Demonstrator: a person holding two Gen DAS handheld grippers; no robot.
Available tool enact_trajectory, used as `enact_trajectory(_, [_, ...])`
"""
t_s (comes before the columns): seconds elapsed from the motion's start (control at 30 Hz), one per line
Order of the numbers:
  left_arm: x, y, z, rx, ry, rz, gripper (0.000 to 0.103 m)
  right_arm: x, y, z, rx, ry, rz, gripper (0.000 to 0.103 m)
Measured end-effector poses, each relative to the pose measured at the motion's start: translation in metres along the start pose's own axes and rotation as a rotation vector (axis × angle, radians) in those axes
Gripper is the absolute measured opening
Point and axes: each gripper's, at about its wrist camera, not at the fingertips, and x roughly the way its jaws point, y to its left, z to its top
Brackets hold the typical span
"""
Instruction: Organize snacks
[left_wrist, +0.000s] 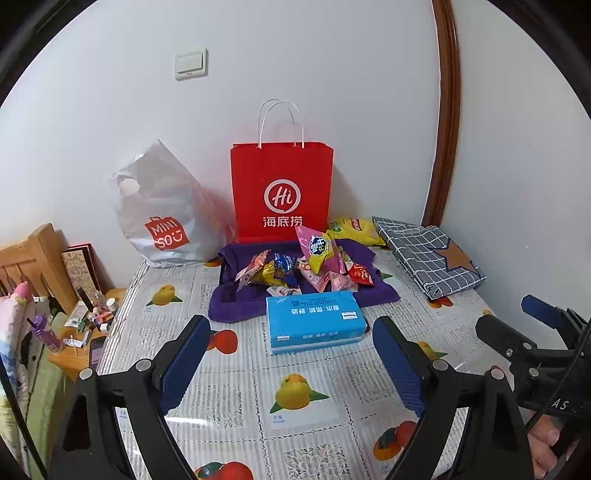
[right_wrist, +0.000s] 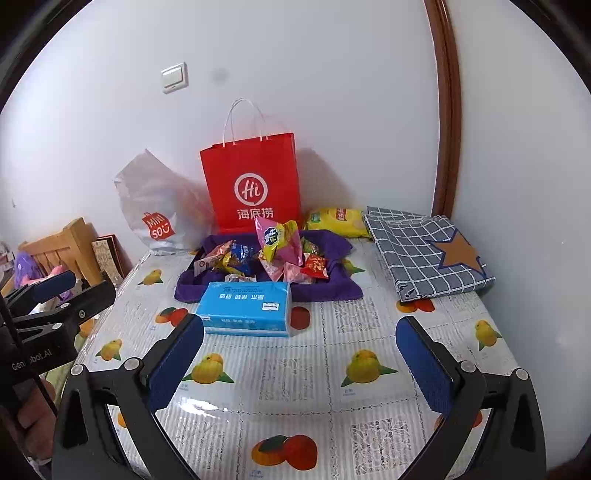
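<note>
A pile of snack packets (left_wrist: 306, 266) (right_wrist: 269, 251) lies on a purple cloth (left_wrist: 236, 306) (right_wrist: 332, 288) at the back of the table. A yellow snack bag (left_wrist: 356, 230) (right_wrist: 338, 221) sits behind it to the right. A blue tissue pack (left_wrist: 314, 321) (right_wrist: 245, 308) lies in front of the cloth. My left gripper (left_wrist: 291, 354) hovers over the table short of the tissue pack, open and empty. My right gripper (right_wrist: 301, 354) is likewise open with nothing between its fingers. Each gripper shows at the edge of the other's view.
A red paper bag (left_wrist: 282, 192) (right_wrist: 253, 184) stands against the wall, with a grey plastic bag (left_wrist: 162, 218) (right_wrist: 155, 210) to its left. A folded checked cloth (left_wrist: 428, 254) (right_wrist: 424, 251) lies at the right. A cluttered wooden shelf (left_wrist: 74, 339) is left of the table (left_wrist: 295, 435).
</note>
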Motion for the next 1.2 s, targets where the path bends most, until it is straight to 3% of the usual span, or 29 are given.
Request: enact_trajectory(1.2, [-0.0002,0.0017,-0.0029,-0.002,0.014,0.004,0.09,0.0013,0.004,-0.0067,-0.005,0.009,0.008,0.102])
